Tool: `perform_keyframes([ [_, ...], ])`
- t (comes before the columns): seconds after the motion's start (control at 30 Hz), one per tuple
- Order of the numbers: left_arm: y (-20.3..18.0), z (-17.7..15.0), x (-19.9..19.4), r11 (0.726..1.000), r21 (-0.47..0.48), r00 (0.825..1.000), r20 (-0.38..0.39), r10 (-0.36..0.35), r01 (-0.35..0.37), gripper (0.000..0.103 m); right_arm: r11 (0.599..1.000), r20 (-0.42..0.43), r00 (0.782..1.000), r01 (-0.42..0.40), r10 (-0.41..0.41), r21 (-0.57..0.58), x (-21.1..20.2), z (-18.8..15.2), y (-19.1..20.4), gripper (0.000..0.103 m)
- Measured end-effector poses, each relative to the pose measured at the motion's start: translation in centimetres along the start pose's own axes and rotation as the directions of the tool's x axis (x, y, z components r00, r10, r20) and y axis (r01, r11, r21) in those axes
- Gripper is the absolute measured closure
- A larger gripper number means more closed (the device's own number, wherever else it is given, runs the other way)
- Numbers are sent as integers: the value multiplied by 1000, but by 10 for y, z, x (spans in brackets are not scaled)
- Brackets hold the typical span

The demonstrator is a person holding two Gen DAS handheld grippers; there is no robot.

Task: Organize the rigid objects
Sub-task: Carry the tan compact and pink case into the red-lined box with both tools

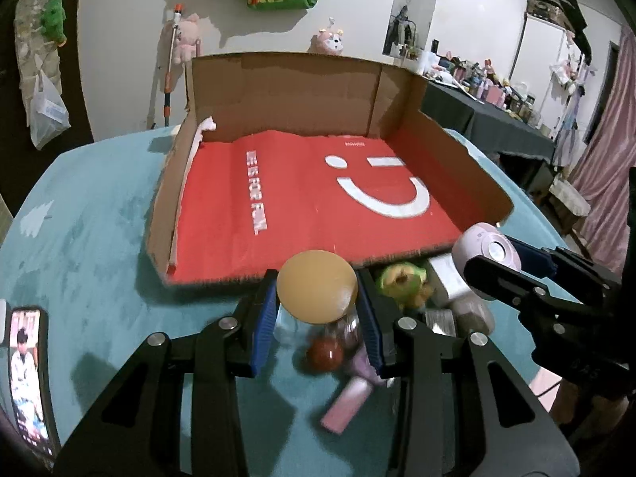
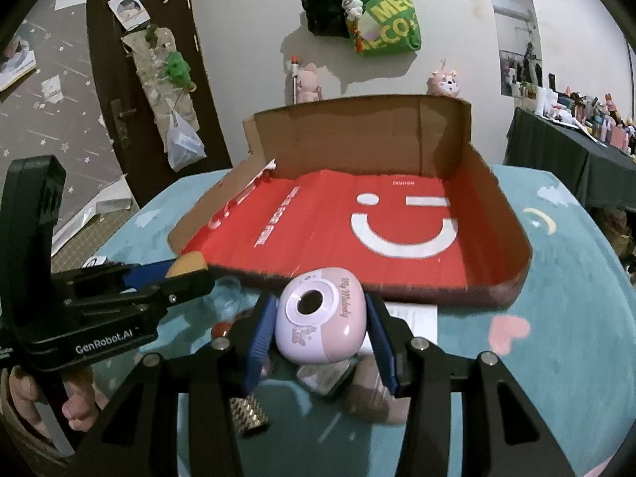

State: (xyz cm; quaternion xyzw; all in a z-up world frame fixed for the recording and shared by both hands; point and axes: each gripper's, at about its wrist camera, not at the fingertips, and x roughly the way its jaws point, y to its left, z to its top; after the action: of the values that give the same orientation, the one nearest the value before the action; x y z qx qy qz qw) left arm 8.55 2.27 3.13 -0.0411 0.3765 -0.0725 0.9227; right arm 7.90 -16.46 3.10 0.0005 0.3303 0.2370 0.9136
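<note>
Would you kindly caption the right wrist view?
Right gripper holds a pink toy camera before the red-lined cardboard box.

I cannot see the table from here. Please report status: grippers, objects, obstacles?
Left gripper shut on jar. Right gripper shut on pink camera. Cardboard box ahead, nothing inside. Path clear.

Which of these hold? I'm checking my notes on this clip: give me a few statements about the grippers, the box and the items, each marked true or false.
1. The left hand-held gripper holds a clear jar with a tan lid. True.
2. The right hand-held gripper is empty. False: it grips a pink toy camera.
3. The cardboard box already holds several items. False: only its red liner shows.
4. A phone lies on the teal table cover. True.
</note>
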Motion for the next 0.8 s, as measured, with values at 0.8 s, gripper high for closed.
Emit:
perform_keyframes([
  [0.8, 16, 90, 93, 993, -63, 995, -17, 100, -100, 67, 994, -39, 997, 70, -67, 88, 92, 88, -62, 54],
])
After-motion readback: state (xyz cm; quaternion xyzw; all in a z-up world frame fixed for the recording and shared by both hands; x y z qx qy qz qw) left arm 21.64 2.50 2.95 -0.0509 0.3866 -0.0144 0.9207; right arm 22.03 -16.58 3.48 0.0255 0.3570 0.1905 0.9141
